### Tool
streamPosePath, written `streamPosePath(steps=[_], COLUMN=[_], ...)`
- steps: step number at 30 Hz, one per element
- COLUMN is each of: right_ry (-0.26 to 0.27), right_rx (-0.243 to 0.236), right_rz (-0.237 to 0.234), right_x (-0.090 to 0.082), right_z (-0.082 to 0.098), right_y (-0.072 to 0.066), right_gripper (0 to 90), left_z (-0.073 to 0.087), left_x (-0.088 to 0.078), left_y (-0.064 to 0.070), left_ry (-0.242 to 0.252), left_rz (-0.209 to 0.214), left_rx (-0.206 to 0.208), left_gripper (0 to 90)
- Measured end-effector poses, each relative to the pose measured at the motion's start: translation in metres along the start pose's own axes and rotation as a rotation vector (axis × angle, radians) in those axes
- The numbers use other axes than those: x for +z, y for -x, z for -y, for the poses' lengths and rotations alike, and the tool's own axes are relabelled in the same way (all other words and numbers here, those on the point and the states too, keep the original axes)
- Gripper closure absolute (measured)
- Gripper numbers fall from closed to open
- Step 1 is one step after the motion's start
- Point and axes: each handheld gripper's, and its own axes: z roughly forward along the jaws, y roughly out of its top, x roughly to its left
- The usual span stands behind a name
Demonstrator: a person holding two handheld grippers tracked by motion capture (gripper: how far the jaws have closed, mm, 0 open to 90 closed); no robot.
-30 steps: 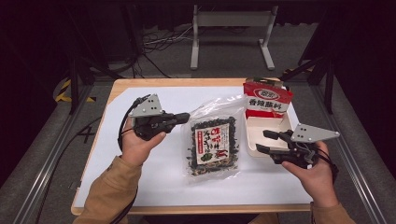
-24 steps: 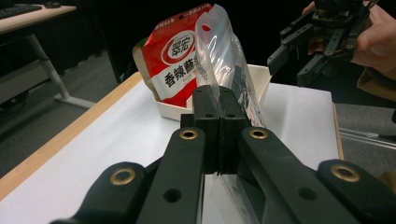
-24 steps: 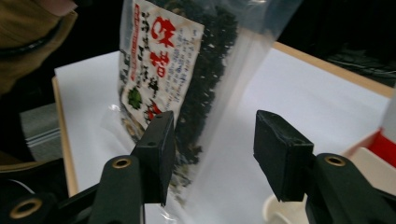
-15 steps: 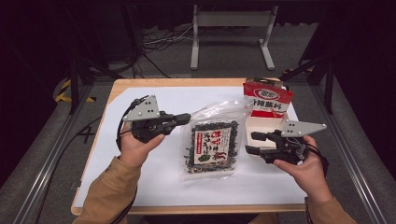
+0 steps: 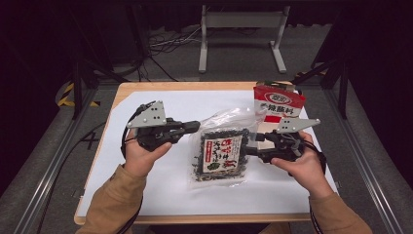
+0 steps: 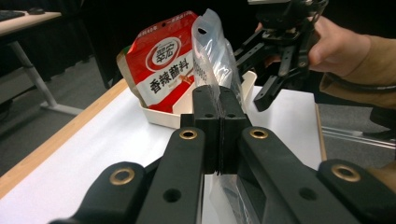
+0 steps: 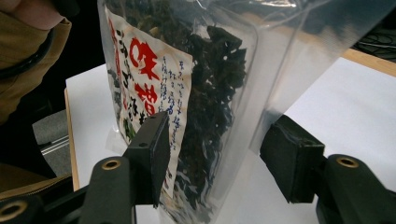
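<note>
a clear bag of dark dried seaweed point(image 5: 220, 157) with a white and red label is seen on the white sheet point(image 5: 160, 195) that covers the bench point(image 5: 195, 87), and everything below is placed from that bag. the left claw point(image 5: 194, 126) is found at the bag's upper left corner, where the empty clear top of the bag is bunched; in the left gripper view its jaws are pressed together on that clear plastic point(image 6: 212, 51), which rises upright from between them. the left hand point(image 5: 141, 151) is held left of the bag, with the grey three-cornered plate point(image 5: 148, 115) above it.

the right claw point(image 5: 249, 145) is seen at the bag's right edge. in the right gripper view its jaws stand apart, one on each side of the bag point(image 7: 196, 93), with the labelled face beside one pad and the clear side near the other; neither pad is seen pressing on it. these jaws have just been opening a little, with the bag between them. the right hand point(image 5: 302, 163) is held right of the bag.

behind the bag's right corner a red and white snack pouch point(image 5: 277, 102) is propped upright in a shallow white tray point(image 6: 163, 116), apart from the bag's body.
</note>
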Motion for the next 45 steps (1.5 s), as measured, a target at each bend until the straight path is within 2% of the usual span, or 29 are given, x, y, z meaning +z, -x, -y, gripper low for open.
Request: streamPosePath(steps=[9,14,17,20,22,24,30,32,35,40,45], right_ry=[-0.001,-0.015,-0.026,-0.036,-0.04,-0.048,-0.051,-0.054,-0.059,-0.059,-0.044], right_rx=[0.004,-0.003,-0.025,-0.053,-0.058,-0.104,-0.126,-0.129,-0.128,-0.128,-0.128], right_rz=[-0.055,-0.096,-0.135,-0.156,-0.17,-0.187,-0.207,-0.208,-0.201,-0.184,-0.152], right_x=[0.013,0.015,0.014,0.013,0.012,0.011,0.009,0.008,0.008,0.001,-0.01], right_z=[0.0,0.0,0.0,-0.001,-0.002,-0.003,-0.008,-0.009,-0.009,-0.014,-0.019], right_y=[0.004,0.007,0.006,0.004,0.003,0.0,-0.007,-0.008,-0.01,-0.013,-0.011], right_gripper=[45.6,58.0,67.6,72.2,74.0,76.6,78.1,78.3,78.5,78.6,78.5], left_z=[0.0,0.002,0.002,0.003,0.004,0.005,0.007,0.007,0.007,0.006,0.007], left_x=[-0.001,-0.002,-0.003,-0.004,-0.006,-0.008,-0.012,-0.013,-0.015,-0.016,-0.017], left_y=[0.001,0.001,0.0,-0.001,-0.002,-0.005,-0.007,-0.009,-0.01,-0.009,-0.009], left_ry=[0.004,0.003,0.003,0.006,0.012,0.015,0.034,0.038,0.041,0.018,0.008], left_rz=[0.012,0.011,0.01,0.005,-0.001,-0.003,0.007,0.005,-0.007,-0.022,-0.034], left_rx=[0.0,-0.007,-0.011,-0.009,-0.023,-0.023,-0.056,-0.08,-0.091,-0.094,-0.092], left_gripper=[89.4,89.4,89.3,89.3,89.2,89.0,87.9,84.3,75.0,51.6,45.2])
